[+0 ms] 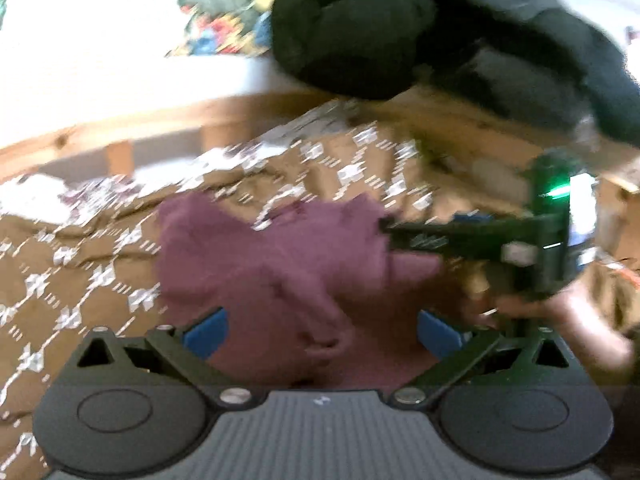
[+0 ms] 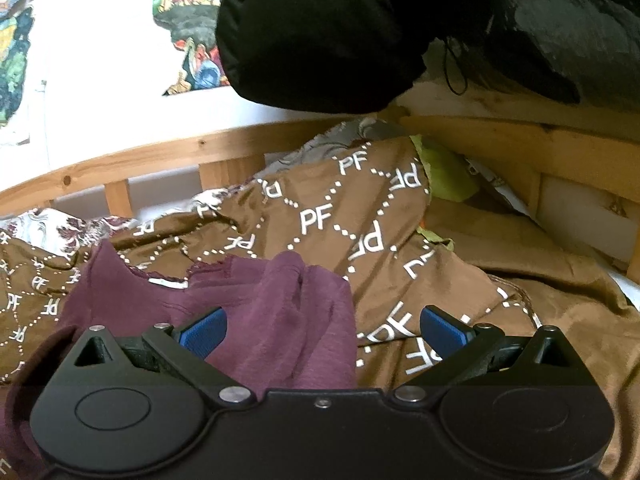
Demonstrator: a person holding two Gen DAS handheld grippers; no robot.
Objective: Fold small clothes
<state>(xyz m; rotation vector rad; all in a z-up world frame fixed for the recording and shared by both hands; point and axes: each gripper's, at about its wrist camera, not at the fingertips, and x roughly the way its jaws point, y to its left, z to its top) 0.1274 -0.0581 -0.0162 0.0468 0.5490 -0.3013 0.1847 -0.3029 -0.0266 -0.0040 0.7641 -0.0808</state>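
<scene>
We're on a bed here, spread with a brown cover (image 2: 520,264) printed in white "PF" letters and dotted diamonds, a pine bed frame (image 2: 160,152) curving behind it and a white wall (image 2: 100,60) with colourful pictures beyond; a big black bundle (image 2: 320,32) looms up top. One garment in play: a single maroon garment (image 2: 272,312), crumpled on the cover. Two grippers. The left gripper (image 1: 322,330) hangs angled down over the maroon cloth, blue pads spread wide, gripping nothing. The right gripper (image 2: 323,330) tips down too, pads wide apart, cloth under its left pad only, nothing pinched. In the blurred left view, it reaches sideways at the garment's far edge, a hand (image 1: 560,308) under it
</scene>
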